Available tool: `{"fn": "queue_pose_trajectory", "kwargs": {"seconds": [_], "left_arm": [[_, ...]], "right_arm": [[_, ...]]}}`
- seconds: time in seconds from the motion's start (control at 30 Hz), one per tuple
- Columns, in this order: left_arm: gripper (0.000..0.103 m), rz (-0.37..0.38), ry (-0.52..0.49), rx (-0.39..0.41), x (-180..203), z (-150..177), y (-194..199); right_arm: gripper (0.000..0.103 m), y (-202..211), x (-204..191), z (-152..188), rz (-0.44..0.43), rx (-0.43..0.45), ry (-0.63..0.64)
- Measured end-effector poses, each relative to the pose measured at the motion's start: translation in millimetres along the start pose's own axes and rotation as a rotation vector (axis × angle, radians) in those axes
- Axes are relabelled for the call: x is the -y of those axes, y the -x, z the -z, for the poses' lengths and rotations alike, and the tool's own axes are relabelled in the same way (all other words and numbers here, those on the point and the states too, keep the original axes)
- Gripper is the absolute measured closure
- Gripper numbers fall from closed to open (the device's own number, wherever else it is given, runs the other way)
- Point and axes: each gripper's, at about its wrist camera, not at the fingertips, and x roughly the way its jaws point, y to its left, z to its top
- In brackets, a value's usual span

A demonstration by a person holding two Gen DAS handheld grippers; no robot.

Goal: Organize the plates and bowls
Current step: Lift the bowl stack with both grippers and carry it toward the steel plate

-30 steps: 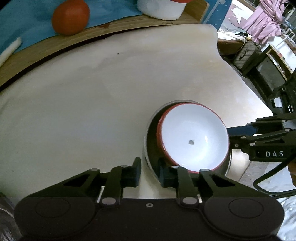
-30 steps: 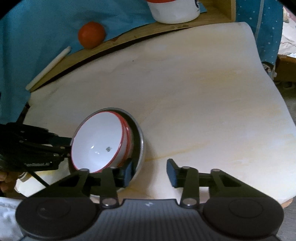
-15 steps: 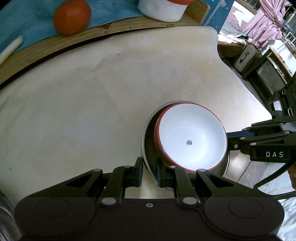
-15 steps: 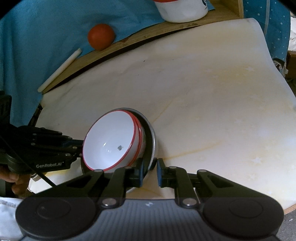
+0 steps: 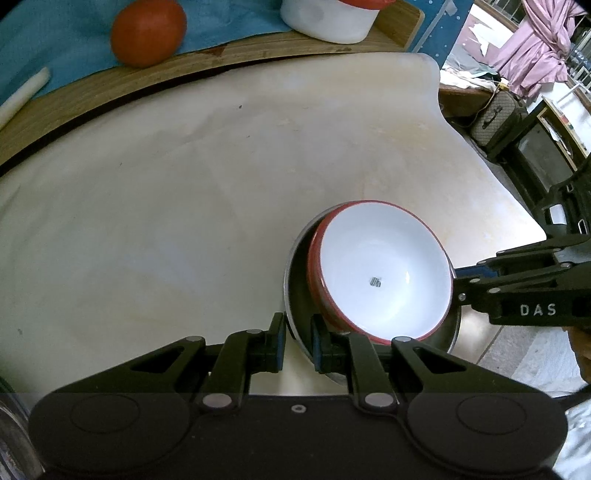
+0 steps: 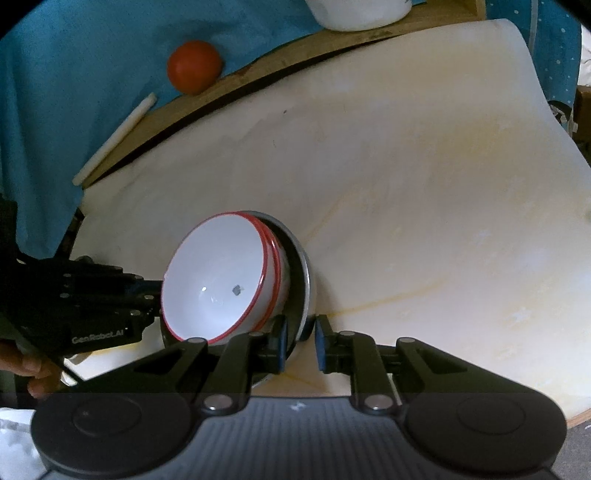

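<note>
Stacked at 4 o'clock of the left wrist view: two round white bowls, glossy enamel look, thin red rims, nested inside a shallow grey metal plate with a dull sheen. Small dark mark at the centre of the top bowl, too small to read. Whole stack sitting on a smooth cream sheet, faintly creased and yellow-stained, laid over a curved wooden board.

Left gripper: matte black, blue-edged pads, closed down on the plate rim, near edge pinched between the fingers. Right gripper: same build, ribbed grey housing, likewise clamped on the plate rim from the opposite side.

Readable writing: "DAS" in white on the right gripper's body at 3 o'clock of the left view; "GenRobot.AI" on the left gripper's body at 9 o'clock of the right view.

At 11 o'clock: smooth round red-orange tomato on blue cloth. At 12 o'clock: white cylindrical tub, red at the top. White stick along the board edge.
</note>
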Motion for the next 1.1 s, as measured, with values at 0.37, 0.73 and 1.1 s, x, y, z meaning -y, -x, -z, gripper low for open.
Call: {"fn": "queue_pose_trajectory", "kwargs": {"seconds": [0.37,0.73,1.1], "left_arm": [[0.089,0.002,0.020,0.005,-1,1,0],[0.092,-0.022,0.118,0.019,-1,4,1],[0.094,-0.049,0.268,0.039,-6,10,4]], "right_arm": [[0.085,-5,-5,0,0.019,-0.007,0.017],[0.086,-5,-6,-4,0.014,-0.023,0.041],[0.086,-7,-2,-17,-0.026,-0.053,0.082]]}}
